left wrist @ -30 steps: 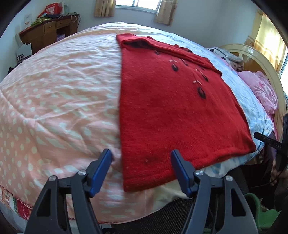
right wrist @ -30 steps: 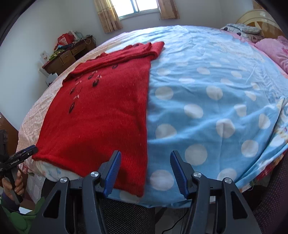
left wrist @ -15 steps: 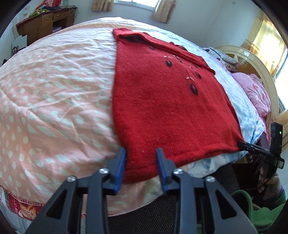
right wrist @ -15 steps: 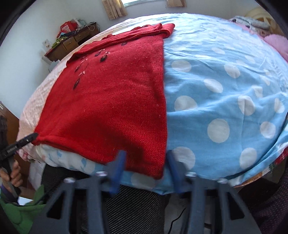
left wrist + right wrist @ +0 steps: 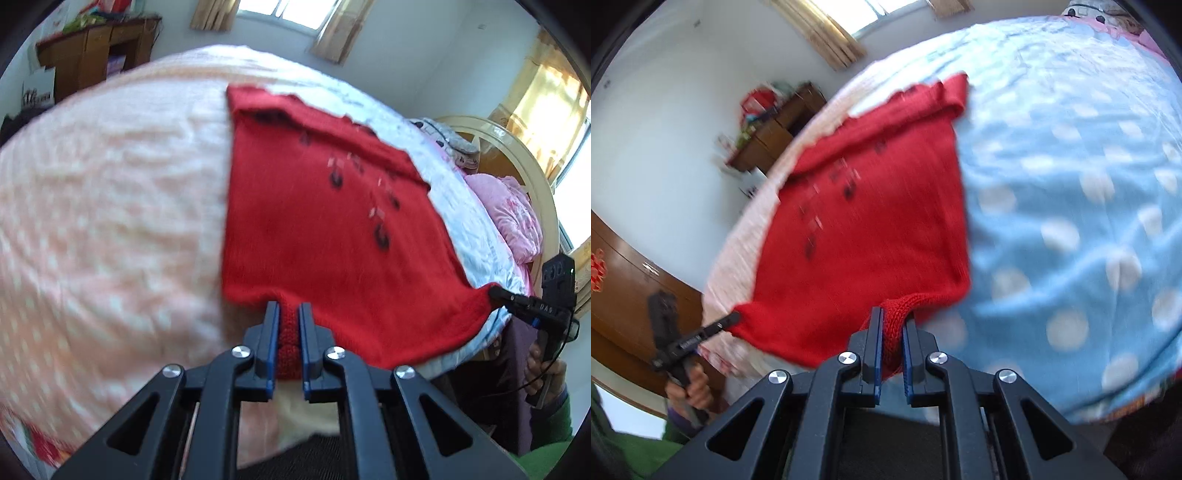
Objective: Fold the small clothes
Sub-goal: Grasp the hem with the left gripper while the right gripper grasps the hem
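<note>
A small red knitted sweater with dark motifs lies spread on the bed, its sleeves folded in along the far edge. My left gripper is shut on the near hem at its left corner, and red knit shows between the blue pads. My right gripper is shut on the hem's right corner of the red sweater, the knit bunched and lifted off the cover. Each gripper also shows in the other's view: the right gripper at the sweater's right corner, the left gripper at its left corner.
A pink dotted quilt covers the bed's left side, a blue dotted cover the right. Pink pillows and a curved headboard stand at the far right. A wooden desk is by the far wall. A hand holds the left gripper's handle.
Both grippers closed from wide open onto the sweater's near hem corners, then rose a little, so the hem now lifts off the bed. The views are blurred with motion.
</note>
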